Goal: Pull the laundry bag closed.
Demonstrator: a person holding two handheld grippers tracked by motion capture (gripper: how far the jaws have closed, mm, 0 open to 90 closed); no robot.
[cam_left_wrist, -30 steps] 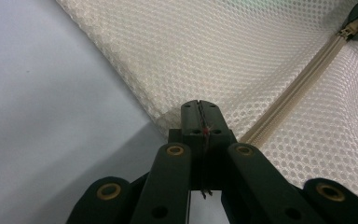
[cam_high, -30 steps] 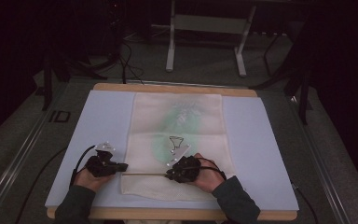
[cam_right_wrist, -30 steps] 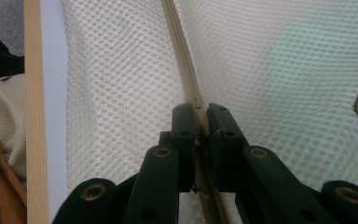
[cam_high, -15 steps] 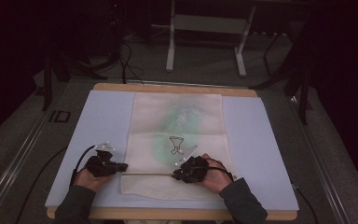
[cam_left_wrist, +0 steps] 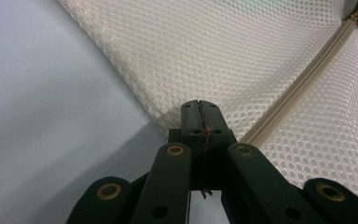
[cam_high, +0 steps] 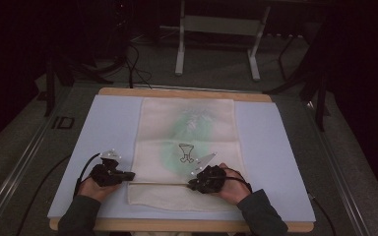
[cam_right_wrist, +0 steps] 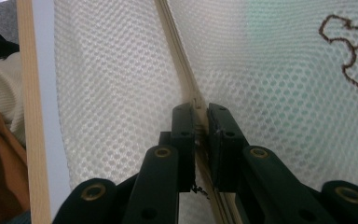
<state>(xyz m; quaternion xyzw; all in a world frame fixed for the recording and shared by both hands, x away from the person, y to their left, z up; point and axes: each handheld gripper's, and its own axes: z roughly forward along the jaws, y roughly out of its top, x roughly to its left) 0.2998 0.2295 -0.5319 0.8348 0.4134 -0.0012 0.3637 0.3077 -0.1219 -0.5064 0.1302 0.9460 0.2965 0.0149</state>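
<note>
This looks like a dark lab or test room, because a wooden table (cam_high: 177, 92) with a pale blue mat (cam_high: 108, 128) stands on grey carpet (cam_high: 24, 157), with cables (cam_high: 138, 69) and a metal stand (cam_high: 216, 29) past its far edge.

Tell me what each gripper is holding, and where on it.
The left gripper is shut on the mesh bag at its corner beside the zipper end. The right gripper pinches the zipper slider partway along.

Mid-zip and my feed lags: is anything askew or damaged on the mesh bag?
Nothing stands out. The cream mesh laundry bag lies flat and square on the pale blue mat; its zipper runs straight between both tongs.
</note>
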